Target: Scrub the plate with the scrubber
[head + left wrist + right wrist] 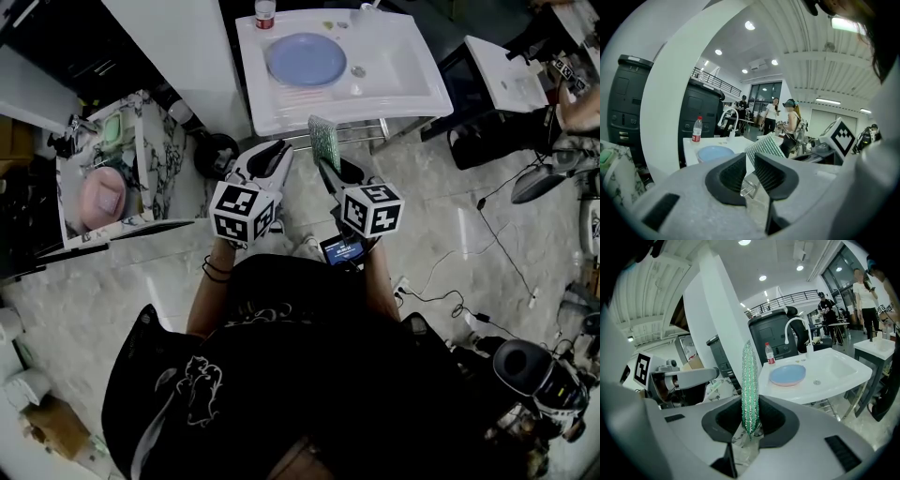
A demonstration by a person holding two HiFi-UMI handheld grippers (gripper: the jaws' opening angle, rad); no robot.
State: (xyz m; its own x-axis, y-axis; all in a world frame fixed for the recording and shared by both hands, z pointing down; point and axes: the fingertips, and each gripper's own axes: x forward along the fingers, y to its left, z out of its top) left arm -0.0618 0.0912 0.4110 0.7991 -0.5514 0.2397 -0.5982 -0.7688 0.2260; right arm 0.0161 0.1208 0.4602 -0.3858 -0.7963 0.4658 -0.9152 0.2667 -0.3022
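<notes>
1. Scrubber point(750, 385): a thin green pad with a glittering, knobbly weave. In the right gripper view we see it edge-on and upright; in the head view it shows as a slanted rectangle.
2. The right gripper point(751, 423) is clenched on the scrubber's lower end. It holds the scrubber in the air in front of the sink point(412, 89), well apart from the plate point(307, 58).
3. The plate is round, pale blue and plain. It lies flat on the white sink, to the left of the drain point(358, 71).
4. The left gripper point(750, 165) is released: its jaws stand a little apart and we see nothing between them. It hangs just beside the right gripper, also short of the sink.
5. We count one scrubber, one plate, one sink and two grippers. One bottle point(265, 14) with a red label stands at the sink's back edge.
6. The scrubber's lower end is hidden between the right jaws. In the left gripper view that gripper's own jaw cuts off the plate's near rim, and only the scrubber's top shows above the jaws. The bottle's label is too small for us to read. The people far behind are too small for us to count with certainty.
</notes>
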